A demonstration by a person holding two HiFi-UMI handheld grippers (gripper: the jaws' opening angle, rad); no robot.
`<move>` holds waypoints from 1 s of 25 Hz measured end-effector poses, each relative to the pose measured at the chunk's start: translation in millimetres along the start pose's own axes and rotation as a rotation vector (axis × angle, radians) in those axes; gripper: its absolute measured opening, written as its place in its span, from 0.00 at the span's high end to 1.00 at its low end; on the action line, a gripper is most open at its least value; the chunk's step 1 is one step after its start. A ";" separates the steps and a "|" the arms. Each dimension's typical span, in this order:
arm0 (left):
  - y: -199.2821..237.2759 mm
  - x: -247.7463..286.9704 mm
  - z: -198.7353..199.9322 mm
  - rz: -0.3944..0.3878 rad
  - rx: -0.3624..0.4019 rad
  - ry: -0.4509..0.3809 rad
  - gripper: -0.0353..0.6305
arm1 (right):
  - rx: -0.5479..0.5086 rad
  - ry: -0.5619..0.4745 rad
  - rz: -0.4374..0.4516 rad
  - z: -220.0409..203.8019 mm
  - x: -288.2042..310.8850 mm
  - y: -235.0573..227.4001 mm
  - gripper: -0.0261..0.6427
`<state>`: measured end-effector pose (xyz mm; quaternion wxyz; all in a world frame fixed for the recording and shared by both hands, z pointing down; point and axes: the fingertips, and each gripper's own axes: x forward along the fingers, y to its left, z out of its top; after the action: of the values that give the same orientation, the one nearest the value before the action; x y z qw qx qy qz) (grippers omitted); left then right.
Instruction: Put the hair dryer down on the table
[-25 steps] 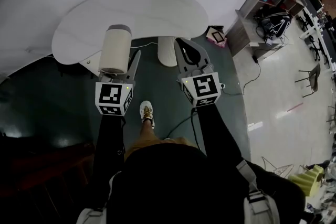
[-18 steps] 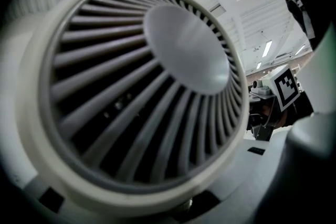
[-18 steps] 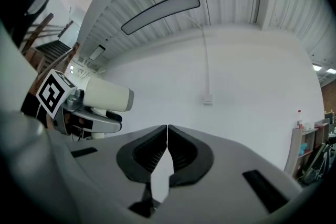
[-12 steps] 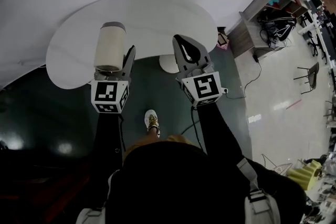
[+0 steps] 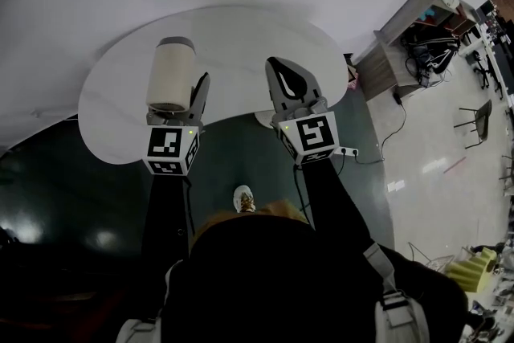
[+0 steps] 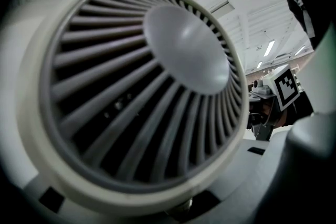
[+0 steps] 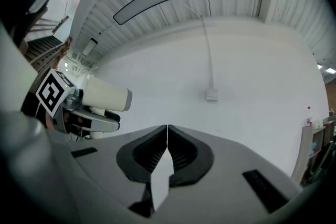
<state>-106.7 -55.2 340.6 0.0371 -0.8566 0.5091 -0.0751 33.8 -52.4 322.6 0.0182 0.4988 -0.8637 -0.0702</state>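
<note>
**Left gripper clamped on dryer above the table; set-down outstanding**

Left gripper [image 5: 183,92] is closed on the hair dryer [image 5: 170,72]. Its own view is filled by the dryer's rear grille [image 6: 142,86], seated directly against the jaws. Right gripper [image 5: 287,80] has its jaws pressed together with nothing between them, as its own view confirms [image 7: 167,134].

Position: in the head view the cream barrel lies at 11 o'clock from centre and points toward 12. It is over the white table [image 5: 241,28], which spans 10 to 1 o'clock. No view settles whether the dryer touches the top; it appears to be carried clear of it.

Progress, as judged: the carry to the table is essentially complete. Lowering the dryer onto the top, opening the left jaws and drawing back are not yet done.

Change from one second ago: both grippers then sat at the table's near edge, with the pedestal showing between them. Now both reach over the tabletop, and the person's shoe [image 5: 243,198] sits lower, toward 6 o'clock. The grip on the dryer is unchanged, and the right jaws were likewise together.
</note>
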 end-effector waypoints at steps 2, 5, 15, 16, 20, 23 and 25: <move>7.7 3.7 -0.6 -0.003 0.002 0.001 0.65 | -0.004 0.008 -0.004 -1.0 7.1 0.4 0.92; 13.0 4.3 -2.7 -0.006 0.011 0.010 0.65 | -0.006 0.021 -0.005 -1.9 13.5 0.6 0.92; 36.0 19.7 1.5 0.014 0.011 -0.002 0.65 | 0.063 0.017 0.027 -0.8 49.5 -9.2 0.92; 39.7 21.9 2.7 0.018 0.013 -0.004 0.65 | 0.061 0.025 0.030 -3.0 54.9 -10.0 0.92; 54.3 32.5 2.1 0.034 0.006 -0.008 0.65 | 0.062 0.012 0.041 -3.3 75.2 -13.2 0.92; 62.0 44.5 -1.1 0.041 -0.008 -0.007 0.65 | 0.058 0.007 0.060 -7.4 92.4 -17.5 0.92; 67.9 54.3 0.0 0.048 -0.007 -0.007 0.65 | 0.061 -0.002 0.070 -7.2 105.4 -22.2 0.92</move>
<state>-140.0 -135.4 336.1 0.0377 -0.8445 0.5296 -0.0694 0.7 -155.2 322.6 0.0045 0.4684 -0.8824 -0.0439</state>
